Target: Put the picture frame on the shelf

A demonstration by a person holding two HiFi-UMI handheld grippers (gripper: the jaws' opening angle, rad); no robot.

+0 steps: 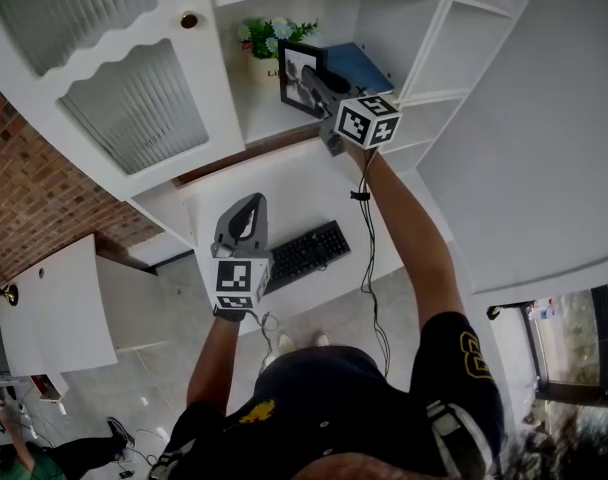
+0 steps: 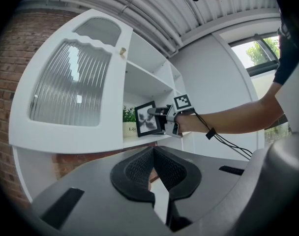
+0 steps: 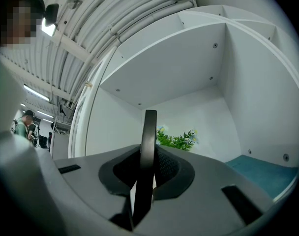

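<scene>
**Setting:** study corner in home-office style, staged inside an industrial hall.

**Evidence, head view:**
- White cabinet door [image 1: 134, 108] with ribbed glass and brass knob [image 1: 189, 20], 11 o'clock.
- Open white shelf [image 1: 267, 113], 12 o'clock, carrying 1 potted plant [image 1: 267, 43] and 1 blue book [image 1: 356, 66].
- White table [image 1: 249, 183] below the shelf, with 1 black keyboard [image 1: 306, 253], centre.
- Red brick wall [image 1: 24, 188], 9 o'clock.
- Glossy pale floor [image 1: 144, 408], 7 o'clock.

**Evidence, gripper views:**
- Corrugated metal roof [image 3: 115, 28] with exposed pipes [image 3: 90, 38] and strip lights [image 3: 35, 92] overhead.
- 1 person [image 3: 23, 124] standing far off among equipment, 9 o'clock.
- 1 large window [image 2: 257, 50], 2 o'clock.
</scene>
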